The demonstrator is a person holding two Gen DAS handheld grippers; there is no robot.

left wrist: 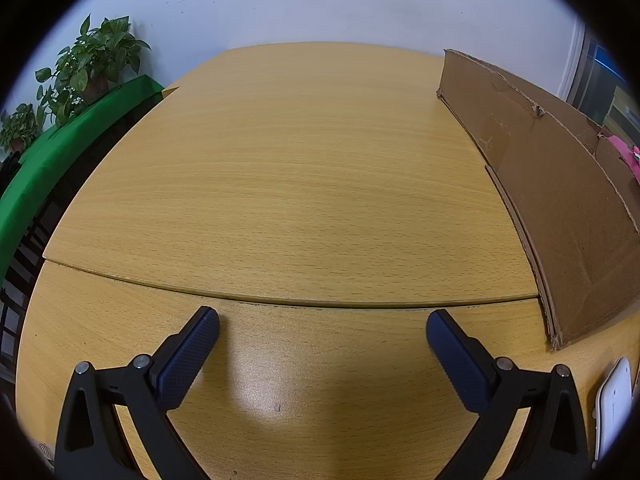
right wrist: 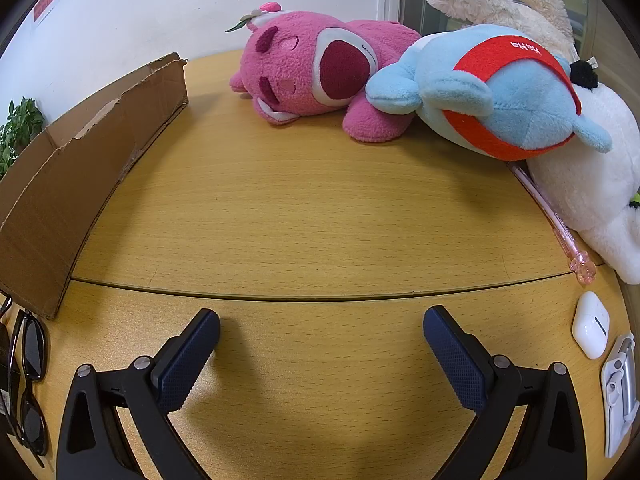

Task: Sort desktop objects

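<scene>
Left gripper (left wrist: 322,322) hovering with jaws spread wide over a wooden desk (left wrist: 304,184).

Nothing is sitting between the textured dark-blue finger pads (left wrist: 188,360). A seam is running across the desk just ahead of the fingertips. A cardboard box (left wrist: 560,208) is standing on the desk at the right, its brown wall rising along the edge of the view, with something pink (left wrist: 626,154) showing over its rim. A white object (left wrist: 614,408) is lying at the lower right, partly cut off. Potted plants (left wrist: 94,60) are standing on a green-covered surface (left wrist: 52,160) at the far left.

4 plushies (right wrist: 316,68), 1 pen (right wrist: 548,216), 1 box (right wrist: 80,168)
</scene>
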